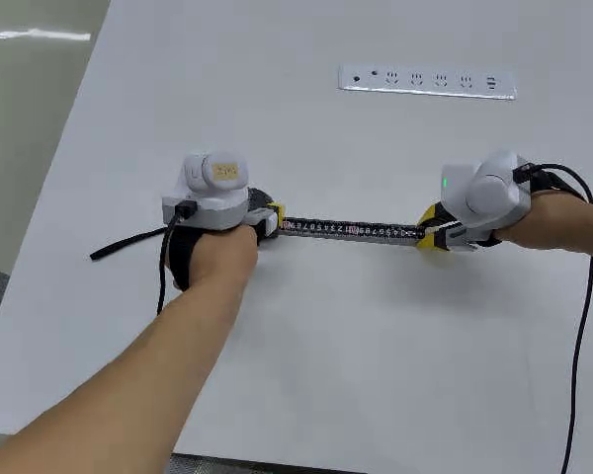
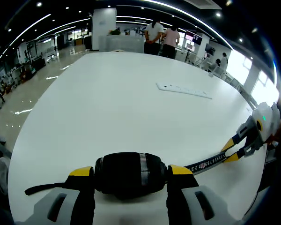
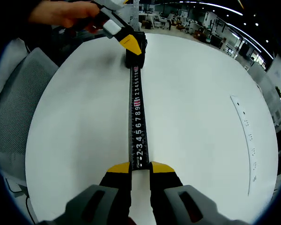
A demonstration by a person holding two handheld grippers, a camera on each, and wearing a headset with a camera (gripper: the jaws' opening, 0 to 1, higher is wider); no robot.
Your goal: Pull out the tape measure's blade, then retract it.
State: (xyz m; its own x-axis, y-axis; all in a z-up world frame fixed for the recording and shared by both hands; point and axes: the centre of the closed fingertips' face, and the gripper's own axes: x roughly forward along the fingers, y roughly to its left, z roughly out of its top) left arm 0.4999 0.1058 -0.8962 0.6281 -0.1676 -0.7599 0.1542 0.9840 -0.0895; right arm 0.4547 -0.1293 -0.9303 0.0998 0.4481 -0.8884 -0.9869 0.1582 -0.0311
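On the table [image 1: 326, 326] near the power strip [image 1: 427, 81], the left gripper [image 1: 270, 219] clamps its jaws round the tape measure case [image 2: 129, 174]; the right gripper [image 3: 140, 168] pinches the tip of the drawn-out blade [image 3: 137, 117] between its jaws.

head view looks down from above the worktop [image 1: 376, 326]. both gripper views sit low, close behind their own jaws, facing each other along the tape blade [image 3: 137, 117], which all three share.

A long white power strip [image 1: 427, 81] lies flat toward the far side of a bare white workbench [image 1: 376, 326], 2 people [image 2: 161, 35] standing beyond its edge, a grey mesh chair [image 3: 18, 108] alongside.
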